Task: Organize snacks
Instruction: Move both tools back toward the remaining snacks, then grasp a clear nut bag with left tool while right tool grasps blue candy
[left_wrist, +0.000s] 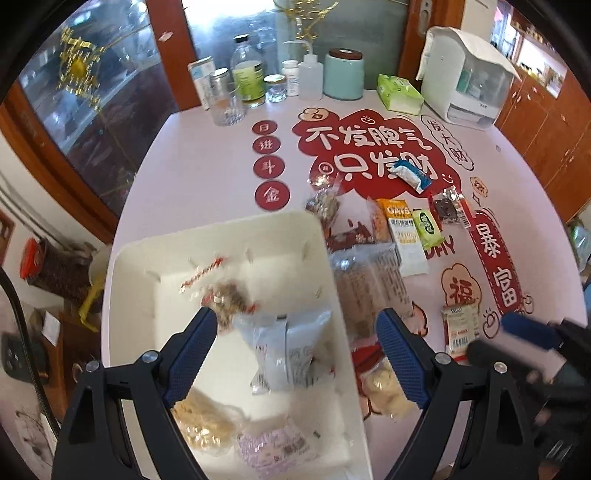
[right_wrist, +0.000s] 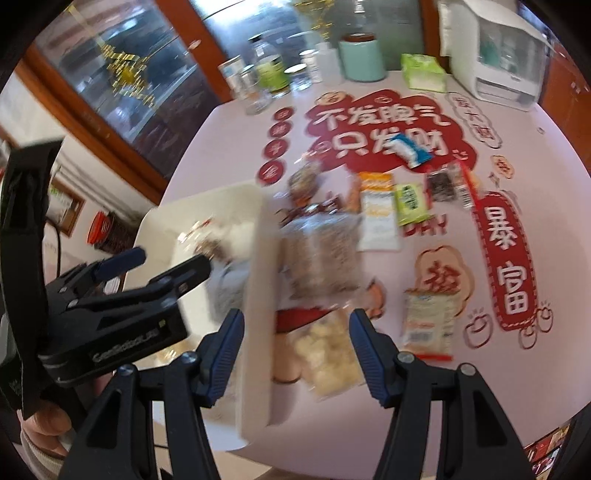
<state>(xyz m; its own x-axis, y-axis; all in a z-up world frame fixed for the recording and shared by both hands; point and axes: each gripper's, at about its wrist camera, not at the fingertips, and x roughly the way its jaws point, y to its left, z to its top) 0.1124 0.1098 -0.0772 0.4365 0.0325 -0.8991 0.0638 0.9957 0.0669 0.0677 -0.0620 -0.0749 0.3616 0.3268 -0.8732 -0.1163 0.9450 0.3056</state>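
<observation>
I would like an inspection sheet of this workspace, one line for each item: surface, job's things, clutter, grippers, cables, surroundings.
Surface: pink table with red printed decorations.
Job's things: white bin holds several snack packets; more lie loose on the table to its right, among them a blue packet, an oats packet and a green packet.
Clutter: bottles, jars, a teal canister, a tissue pack and a white dispenser along the far edge.
Grippers: left gripper open above the bin; right gripper open above a pale snack bag.
Cables: black cable at the left edge.
Surroundings: wooden, glass-fronted cabinets.
</observation>
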